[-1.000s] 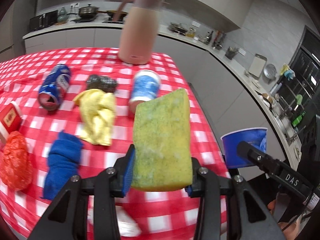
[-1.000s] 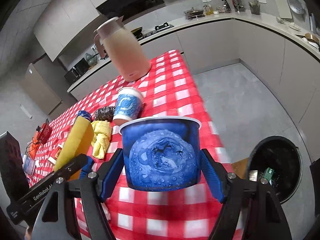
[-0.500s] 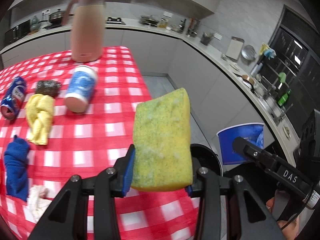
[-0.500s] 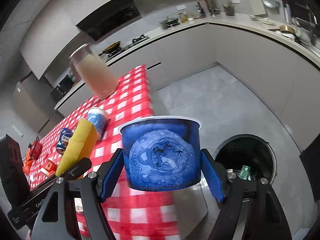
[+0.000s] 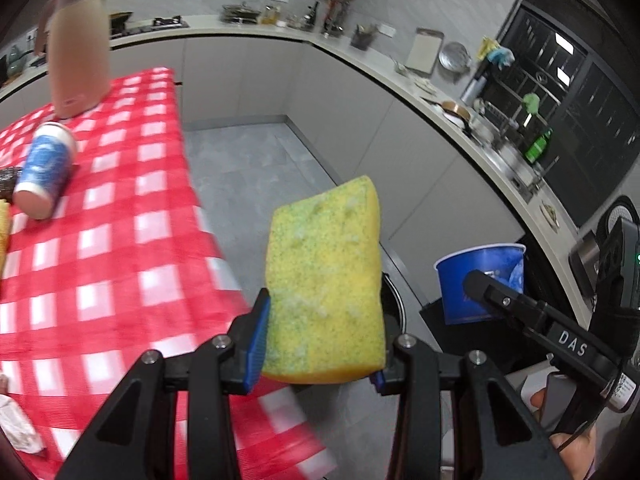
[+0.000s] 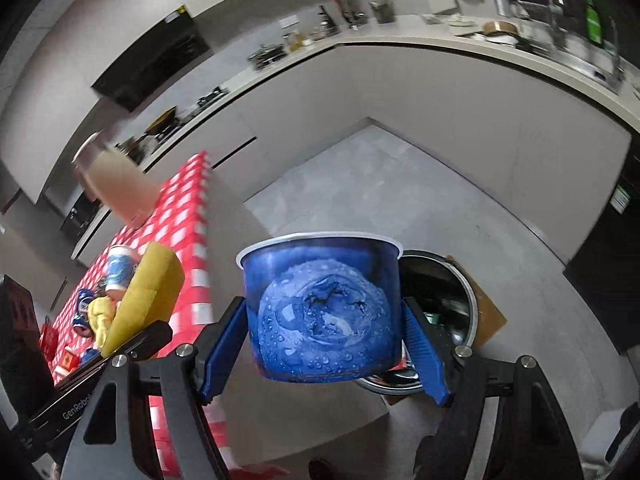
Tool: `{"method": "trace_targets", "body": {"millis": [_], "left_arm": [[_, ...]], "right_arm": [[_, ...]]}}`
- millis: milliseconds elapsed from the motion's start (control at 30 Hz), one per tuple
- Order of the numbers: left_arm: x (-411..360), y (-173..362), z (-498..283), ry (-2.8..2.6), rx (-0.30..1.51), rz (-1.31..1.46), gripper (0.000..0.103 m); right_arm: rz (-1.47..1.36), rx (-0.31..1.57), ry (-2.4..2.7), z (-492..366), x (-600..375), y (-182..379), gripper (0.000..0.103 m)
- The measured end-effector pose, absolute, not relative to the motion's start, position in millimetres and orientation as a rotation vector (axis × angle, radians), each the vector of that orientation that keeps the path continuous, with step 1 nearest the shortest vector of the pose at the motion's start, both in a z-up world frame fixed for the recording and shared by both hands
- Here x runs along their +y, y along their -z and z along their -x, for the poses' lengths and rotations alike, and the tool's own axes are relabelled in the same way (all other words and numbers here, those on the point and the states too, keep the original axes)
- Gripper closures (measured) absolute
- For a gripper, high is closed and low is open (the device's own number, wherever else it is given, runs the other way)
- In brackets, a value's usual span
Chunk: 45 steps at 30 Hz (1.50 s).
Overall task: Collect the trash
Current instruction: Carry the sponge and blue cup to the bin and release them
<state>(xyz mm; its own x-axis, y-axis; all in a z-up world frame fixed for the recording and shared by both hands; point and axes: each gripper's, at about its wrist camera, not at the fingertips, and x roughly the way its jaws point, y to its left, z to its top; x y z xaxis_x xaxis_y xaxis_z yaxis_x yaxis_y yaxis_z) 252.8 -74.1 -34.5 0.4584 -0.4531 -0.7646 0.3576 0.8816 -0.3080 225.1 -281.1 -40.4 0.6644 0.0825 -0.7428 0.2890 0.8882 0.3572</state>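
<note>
Bin (image 6: 464, 300) mostly hidden behind blue paper tub (image 6: 324, 312); contents too dark to tell. Table w/ red-checked cloth (image 5: 120, 240) blurred, cut off at left. Grey tile floor, curved kitchen counter behind. Left gripper (image 5: 320, 354) clamps 1 yellow sponge (image 5: 324, 280), past table's edge. Right gripper (image 6: 324, 360) clamps the 1 tub over bin rim. 1 paper cup (image 5: 44, 172) lies on table near pink jug (image 5: 80, 48).

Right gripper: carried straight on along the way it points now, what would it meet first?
Probably the black trash bin on the floor: its open mouth sits just behind the blue cup clamped in the right gripper. Nothing else shows in between, though depth is uncertain.
</note>
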Motion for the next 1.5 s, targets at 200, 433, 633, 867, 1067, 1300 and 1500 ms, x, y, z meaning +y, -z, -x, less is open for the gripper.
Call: {"method": "trace_targets", "body": {"millis": [200, 433, 633, 867, 1067, 1300, 1500], "left_arm": [[-111.3, 49.8, -252.8, 0.515, 1.025, 0.088, 0.061], [-140.1, 82.8, -256.1, 0.476, 1.120, 0.083, 0.061], [-159.8, 108.8, -263.9, 0.430, 1.166, 0.065, 0.061], [-170.1, 141.9, -275.6, 0.374, 1.242, 0.093, 0.046], [-159.2, 137.3, -280.0, 0.321, 1.227, 0.142, 0.036], [-140.9, 74.2, -264.2, 0.347, 1.104, 0.149, 0.036], [-106.9, 30.6, -256.9, 0.356, 1.040, 0.153, 0.036]], "right_arm": [[-0.503, 0.883, 0.145, -220.7, -314.8, 63.2, 0.026], [-0.533, 0.961, 0.121, -232.8, -347.0, 103.8, 0.026], [-0.526, 1.019, 0.086, -253.2, -362.7, 137.8, 0.026], [-0.504, 1.080, 0.026, -282.8, -372.5, 167.4, 0.025], [-0.500, 1.074, 0.043, -290.4, -380.7, 166.8, 0.024], [-0.475, 0.987, 0.041, -282.3, -368.3, 125.1, 0.024], [-0.458, 0.921, 0.025, -273.3, -335.1, 84.9, 0.024]]}}
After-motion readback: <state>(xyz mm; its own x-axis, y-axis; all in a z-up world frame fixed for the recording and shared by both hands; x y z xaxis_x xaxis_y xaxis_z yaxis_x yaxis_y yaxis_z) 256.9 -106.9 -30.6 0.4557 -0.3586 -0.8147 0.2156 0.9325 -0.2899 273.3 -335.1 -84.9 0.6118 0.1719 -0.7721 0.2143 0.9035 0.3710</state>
